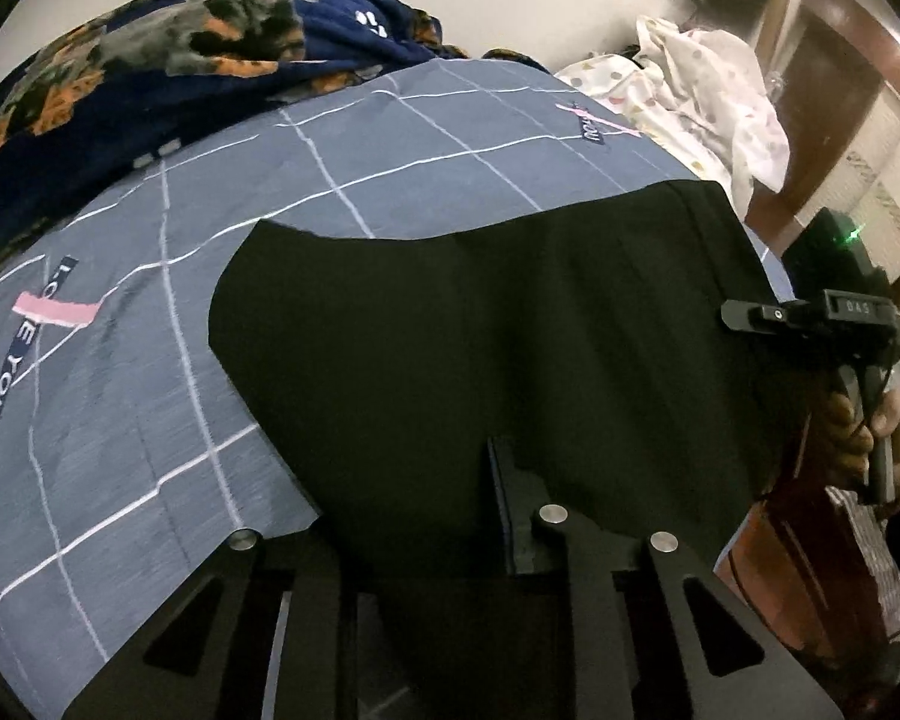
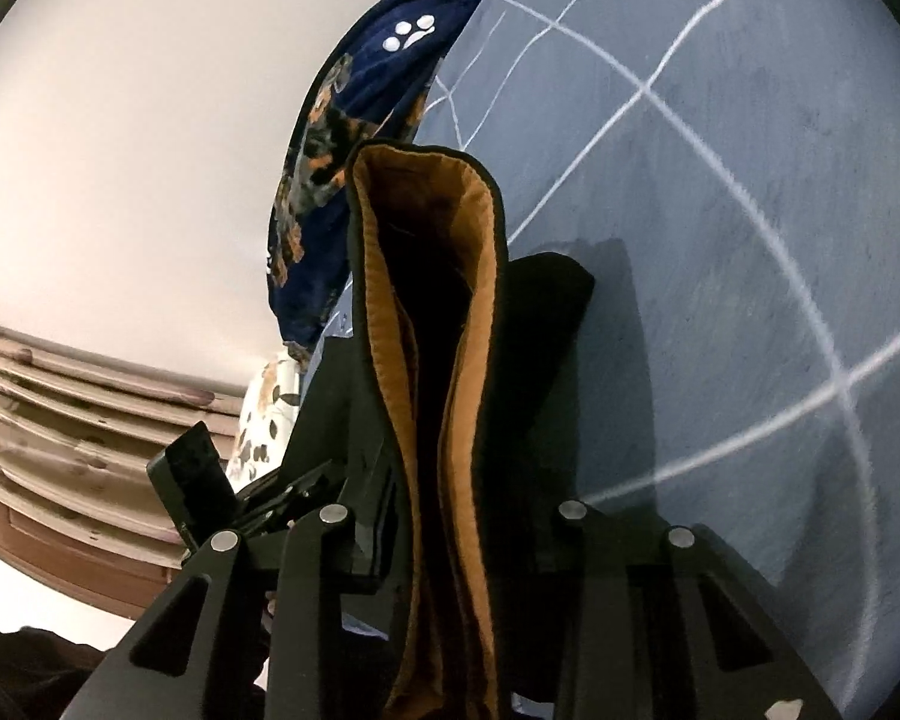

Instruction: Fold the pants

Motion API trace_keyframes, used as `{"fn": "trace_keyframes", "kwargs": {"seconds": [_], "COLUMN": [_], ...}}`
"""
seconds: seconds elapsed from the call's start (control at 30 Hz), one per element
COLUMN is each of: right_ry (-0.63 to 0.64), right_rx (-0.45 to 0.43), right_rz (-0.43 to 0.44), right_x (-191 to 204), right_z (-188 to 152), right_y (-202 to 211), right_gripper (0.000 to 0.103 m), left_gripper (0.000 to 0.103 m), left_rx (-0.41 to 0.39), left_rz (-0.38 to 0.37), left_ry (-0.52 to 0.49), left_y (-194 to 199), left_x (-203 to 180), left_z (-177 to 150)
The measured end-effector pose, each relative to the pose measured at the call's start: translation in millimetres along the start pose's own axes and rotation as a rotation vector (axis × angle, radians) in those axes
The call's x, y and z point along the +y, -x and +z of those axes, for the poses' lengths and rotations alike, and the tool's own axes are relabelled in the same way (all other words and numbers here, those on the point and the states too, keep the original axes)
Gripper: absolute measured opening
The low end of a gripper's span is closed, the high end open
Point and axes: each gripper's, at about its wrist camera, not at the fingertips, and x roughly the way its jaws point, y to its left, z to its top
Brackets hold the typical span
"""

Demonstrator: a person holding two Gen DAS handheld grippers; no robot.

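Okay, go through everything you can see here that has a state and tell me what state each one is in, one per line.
black pants: partly spread on the bed, near edge lifted in both grippers.
pants opening: held up, orange lining showing.
left gripper: shut on the pants' edge.
right gripper: shut on the pants' edge.
grid bedsheet: spread flat.
navy floral blanket: bunched at the far side.
dotted white cloth: crumpled in a heap.

Matt black cloth pants [image 1: 480, 324], fuzzy orange lining [image 2: 390, 300]
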Motion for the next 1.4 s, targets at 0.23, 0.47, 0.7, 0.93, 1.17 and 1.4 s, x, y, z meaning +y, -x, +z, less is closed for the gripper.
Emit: {"fn": "trace_keyframes", "kwargs": {"seconds": [0.23,0.47,0.7,0.93,1.17,1.4], "right_ry": [0.083,0.129,0.162,0.171,0.181,0.159], "right_rx": [0.015,0.052,0.061,0.066,0.076,0.042], "right_rz": [-0.125,-0.186,-0.179,-0.153,-0.128,-0.100], "right_x": [15.3,18.9,23.3,18.4,12.8,13.6], "right_z": [4.4,9.7,8.9,6.0,5.7,-1.9], "right_y": [-5.4,-10.0,-13.5,-11.5,-7.3,-5.0], "right_gripper": [0.039,0.046,0.048,0.045,0.042,0.036], "left_gripper": [0.022,0.022,0.031,0.054,0.054,0.022], "left_rx": [0.007,0.011,0.017,0.062,0.080,0.025], "left_rz": [0.015,0.028,0.027,-0.175,-0.338,-0.317], "left_ry": [-0.005,-0.013,-0.010,0.157,0.167,0.188], "left_y": [-2.1,-5.8,-9.0,-19.2,-27.4,-28.4], "left_x": [-0.3,-2.0,-0.3,39.8,47.0,43.6], "left_z": [-1.8,0.0,-1.2,-8.3,-4.8,-4.8]}}
